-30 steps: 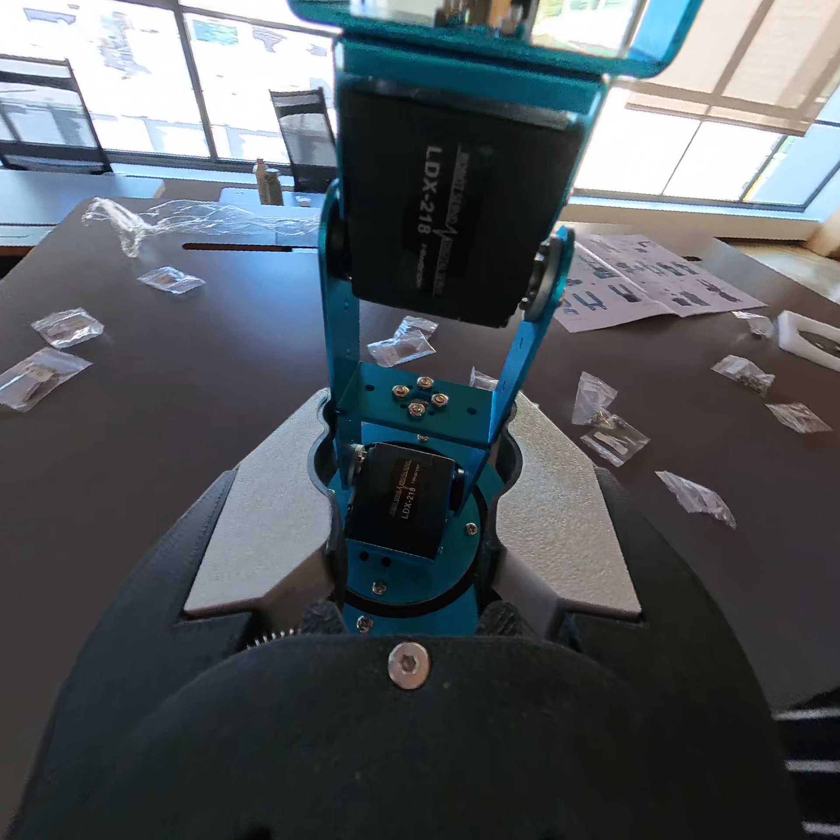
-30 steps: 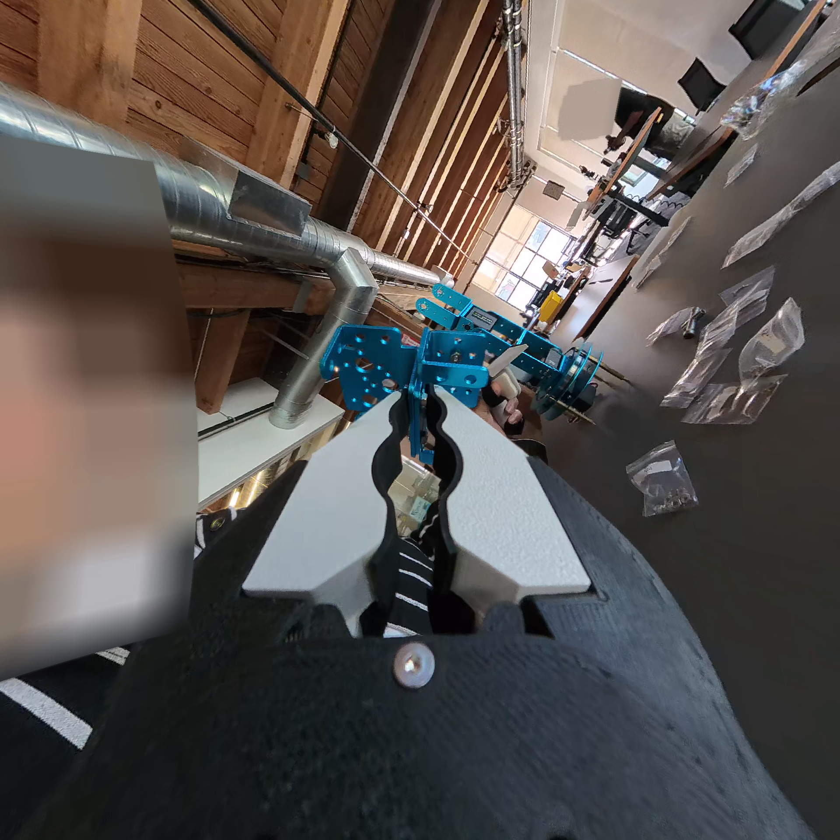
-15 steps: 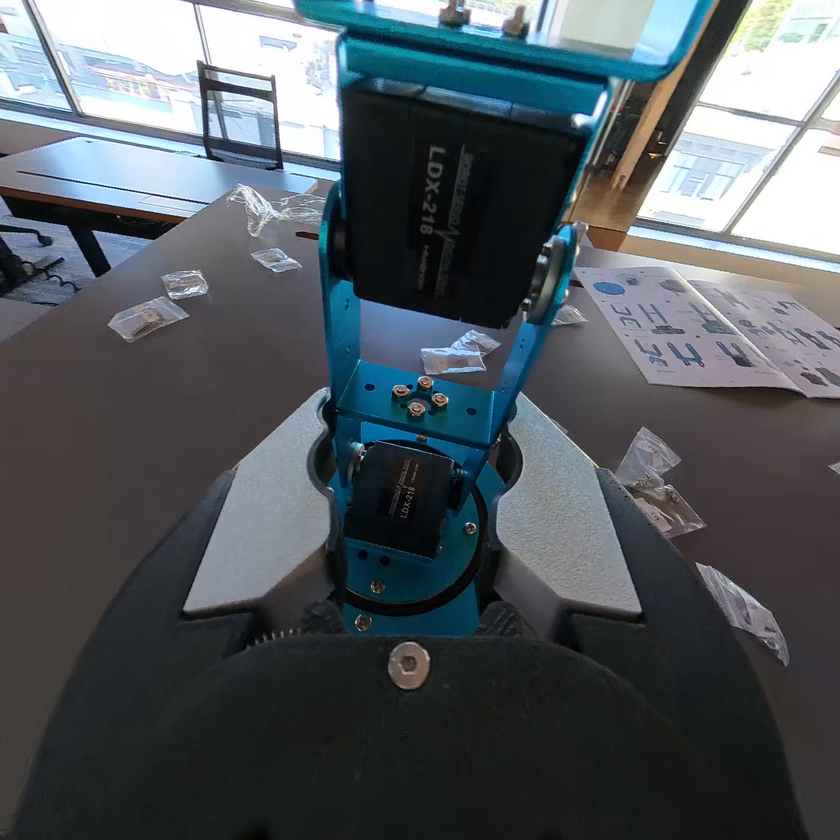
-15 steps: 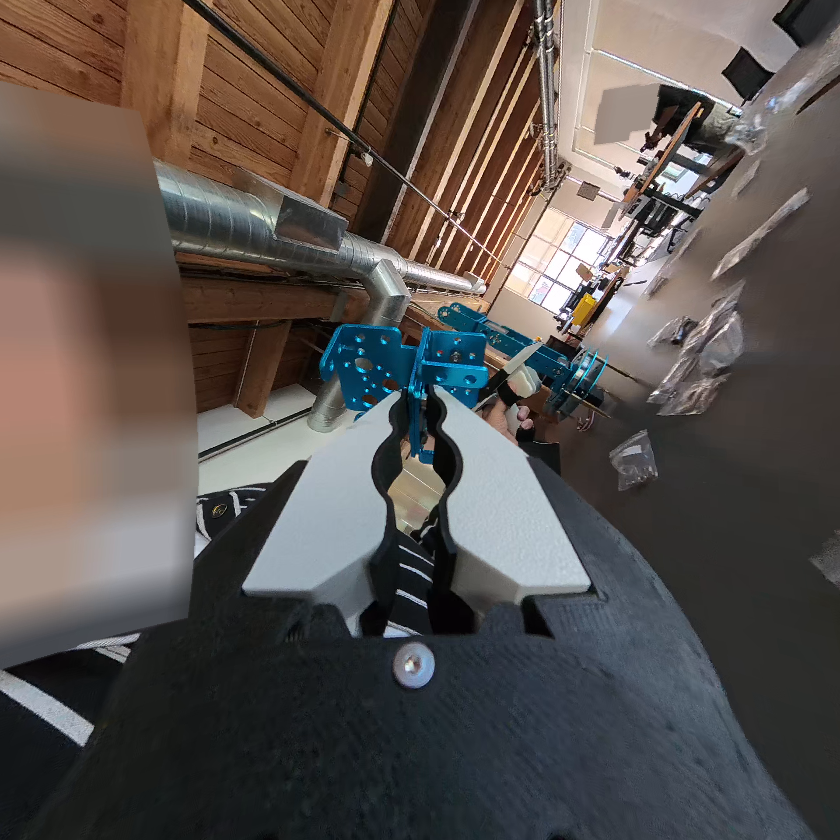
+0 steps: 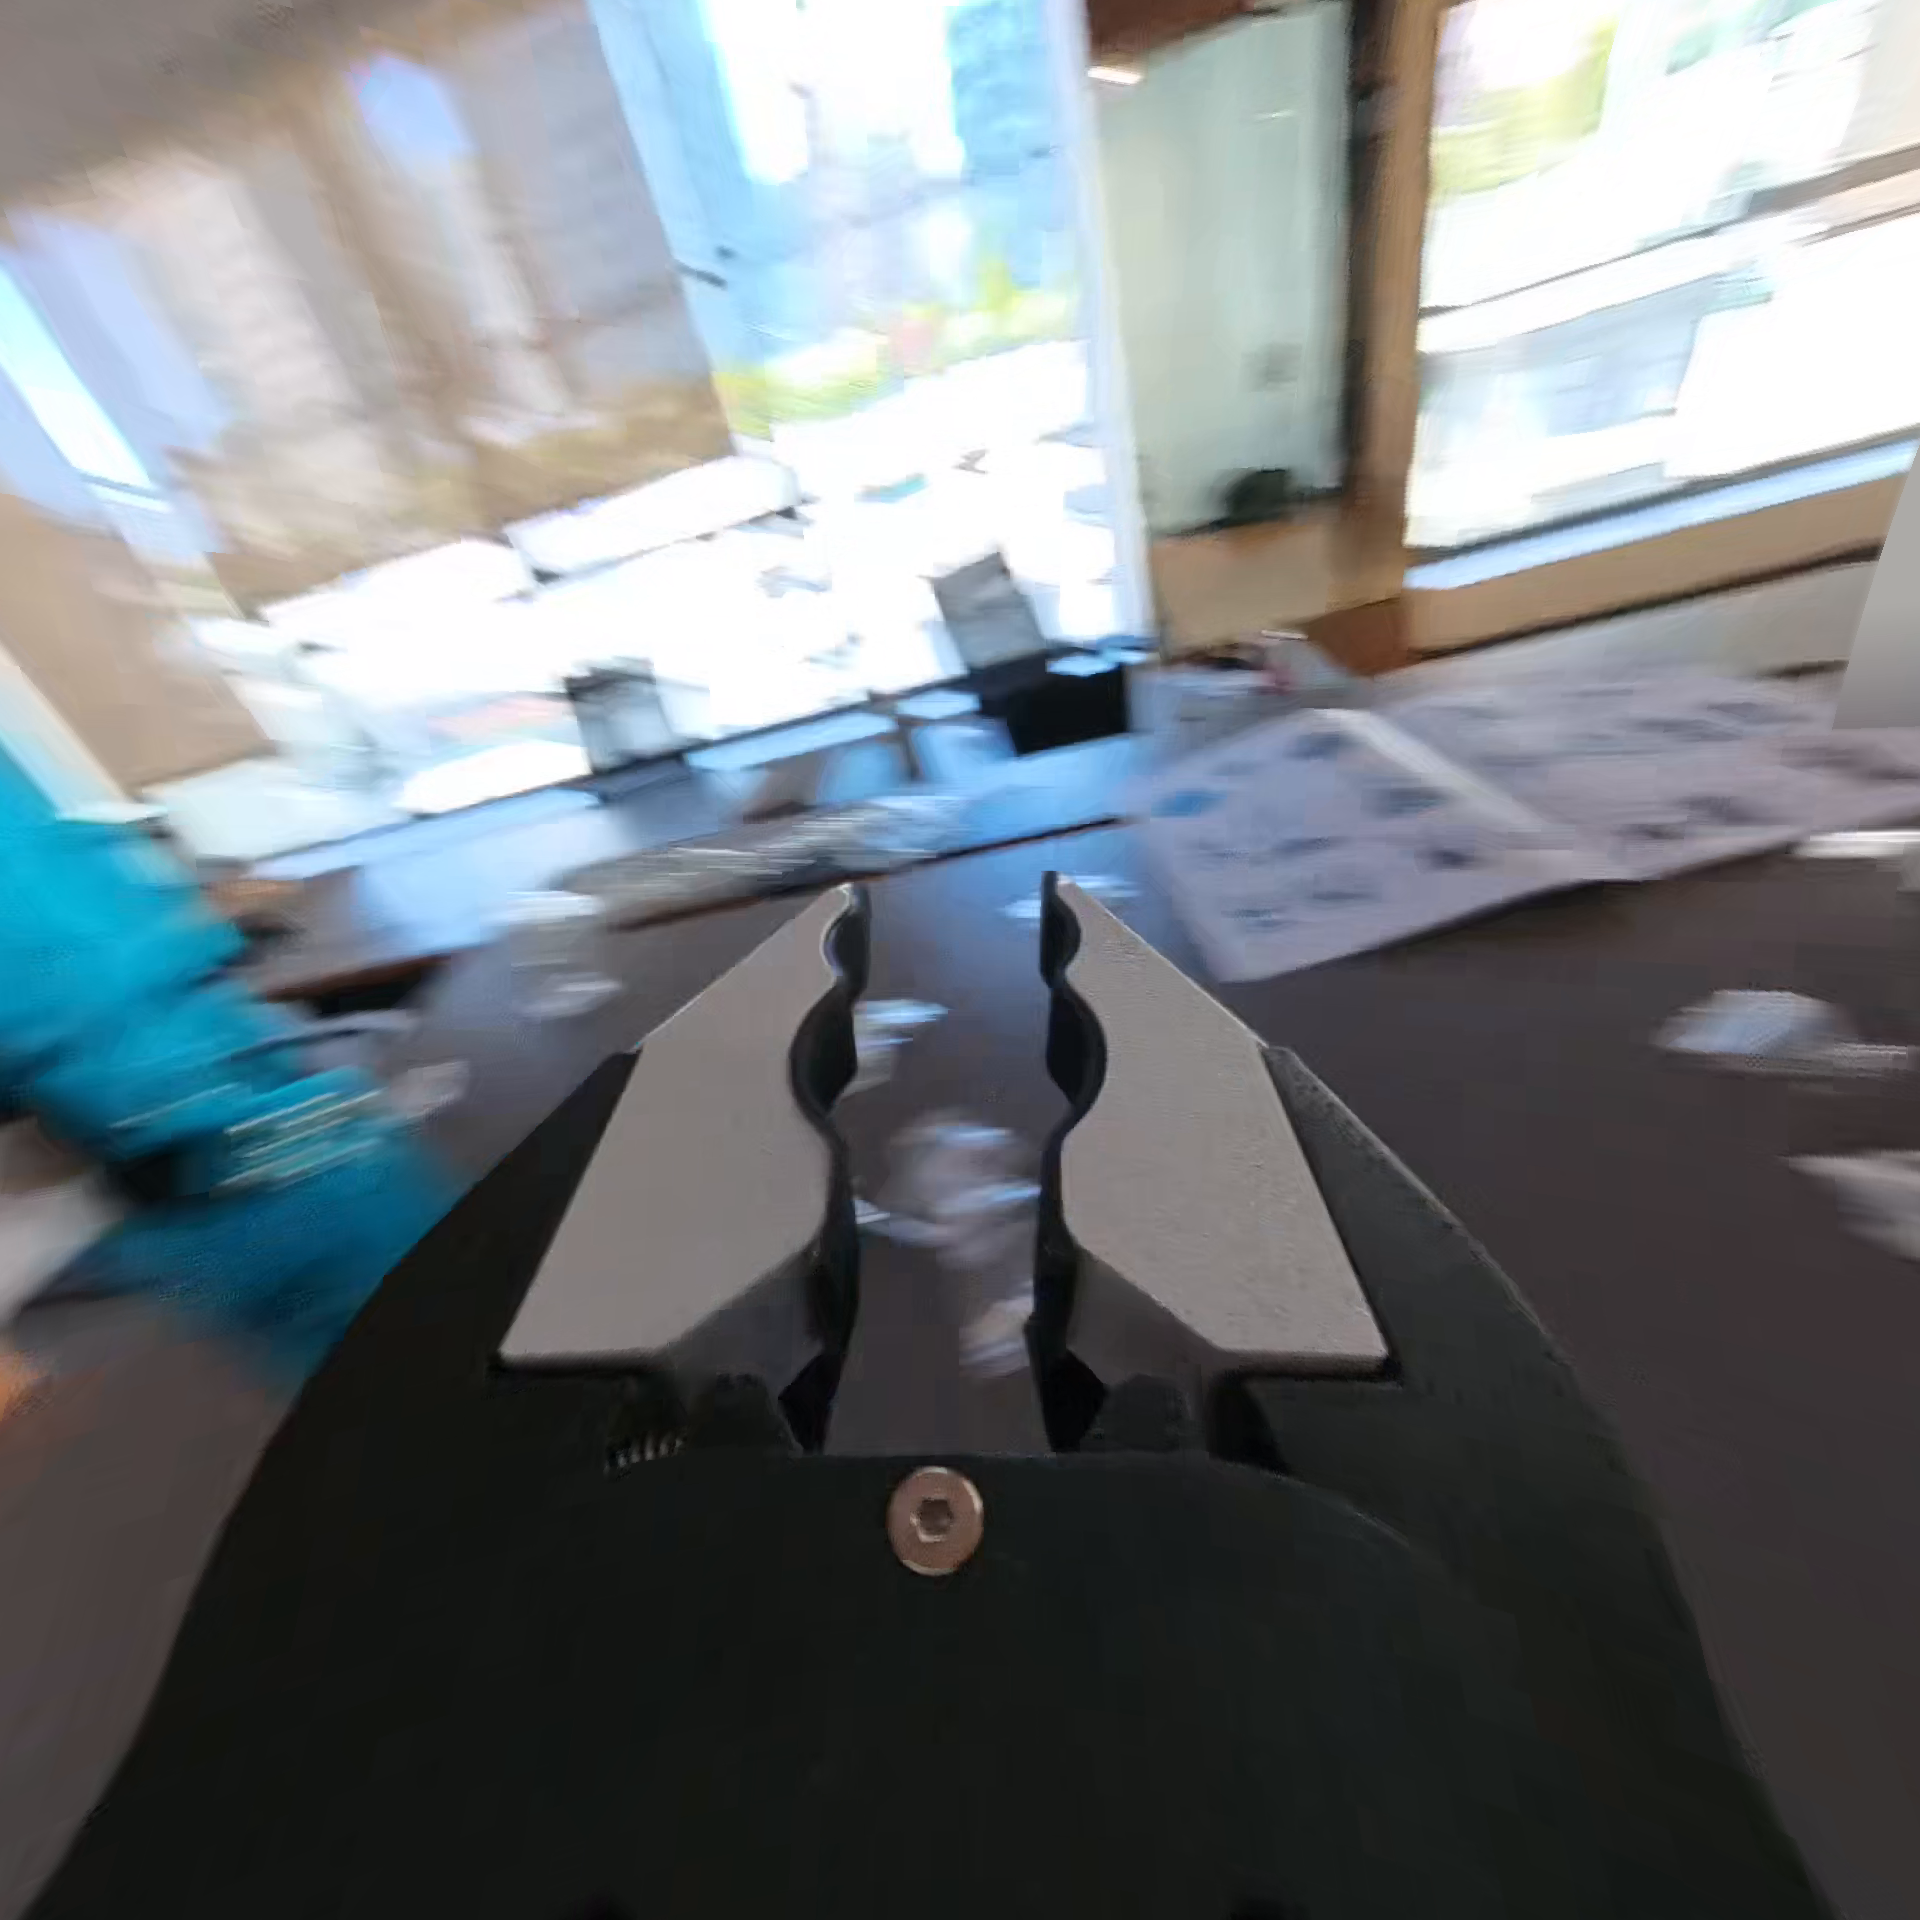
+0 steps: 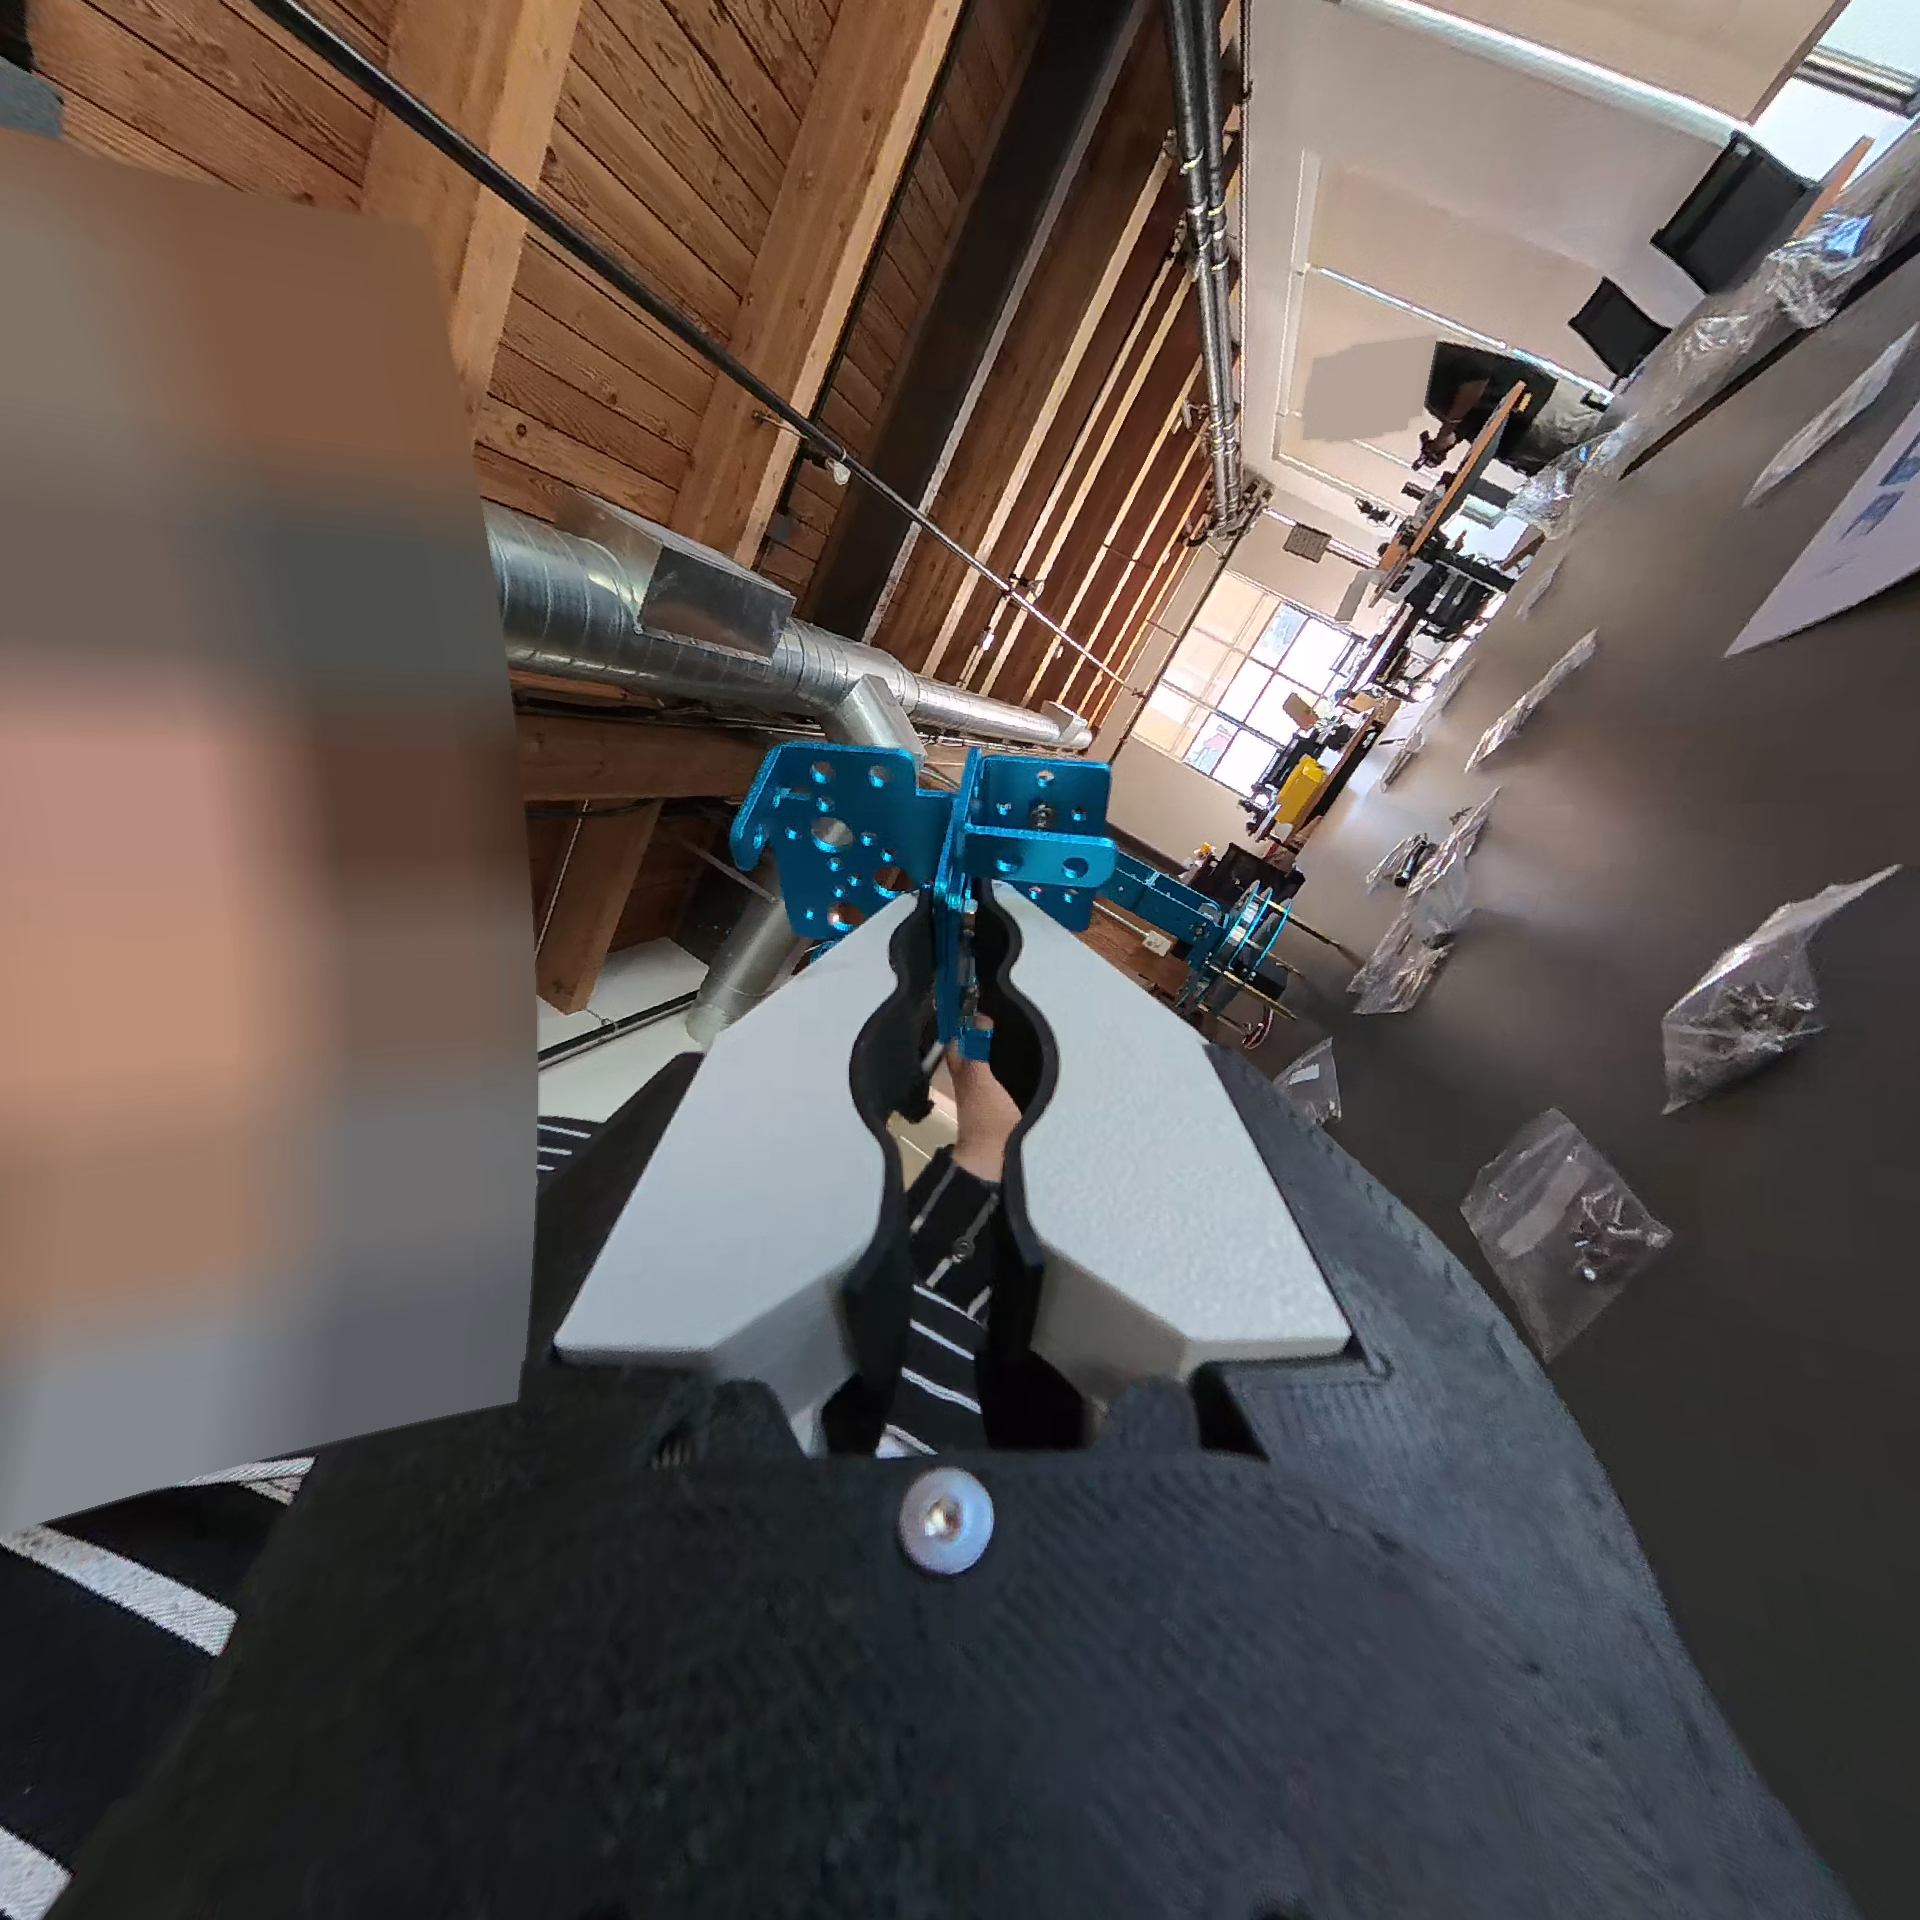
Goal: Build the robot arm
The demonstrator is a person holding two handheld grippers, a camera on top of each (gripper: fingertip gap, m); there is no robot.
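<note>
The left wrist view is motion-blurred. My left gripper [image 5: 951, 894] is open and empty above the dark table [image 5: 1507, 1195]. The blue metal servo assembly [image 5: 156, 1091] is a blur at the left edge, clear of the fingers. My right gripper [image 6: 958, 909] is shut on the thin plate of a blue perforated bracket [image 6: 831, 842], the end of that assembly. Its arm runs on to a round base [image 6: 1242, 951] farther off. A hand [image 6: 982, 1112] with a striped sleeve shows between the right fingers.
A printed instruction sheet [image 5: 1403, 831] lies at the back right of the table, also in the right wrist view [image 6: 1860, 540]. Several small clear bags of hardware [image 6: 1745, 1008] [image 6: 1569, 1236] are scattered on the table [image 6: 1662, 779]. Blurred bags [image 5: 966, 1164] lie under the left gripper. The tips of one gripper are about 35 centimeters away from the tips of the other.
My left gripper has let go of the blue assembly's base and swung quickly to the right; the assembly now sits at the left edge. The right gripper still holds the bracket.
</note>
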